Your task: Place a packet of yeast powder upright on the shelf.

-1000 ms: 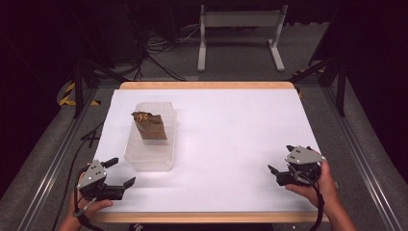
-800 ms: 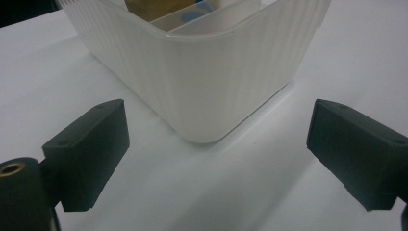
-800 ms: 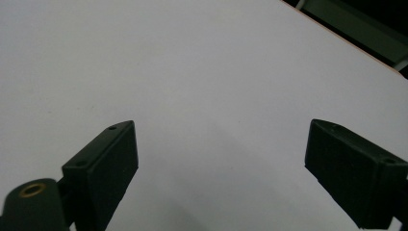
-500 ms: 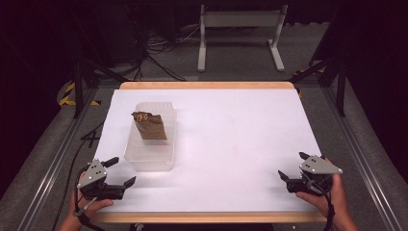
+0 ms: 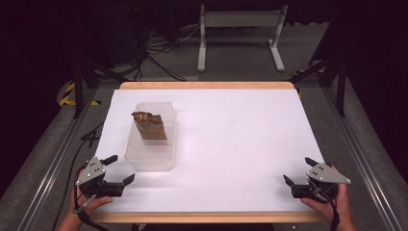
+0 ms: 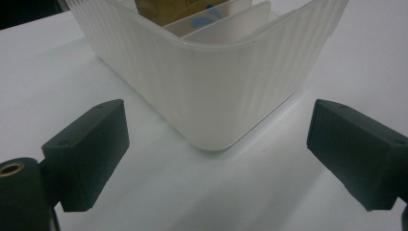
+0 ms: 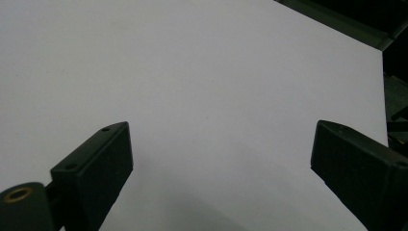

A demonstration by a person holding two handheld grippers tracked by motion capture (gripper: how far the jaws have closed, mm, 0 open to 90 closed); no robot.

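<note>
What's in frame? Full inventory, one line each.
tub: 1, clear plastic, left part of the table, just ahead of the left gripper.
bag: 1, brown with a crumpled top, standing in the tub.
dividers: white panels inside the tub, count unclear.
table: 1, white top with wood edges, centre.
stand: 1, white frame, on the floor behind the table.
cables: several, black, on the floor behind the table at left.
left gripper: 1, black with a grey plate, near left corner, open, facing a corner of the tub.
right gripper: 1, black with a grey plate, near right corner, open, nothing between the jaws.
hands: 2, at the near edge, one on each gripper.
</note>
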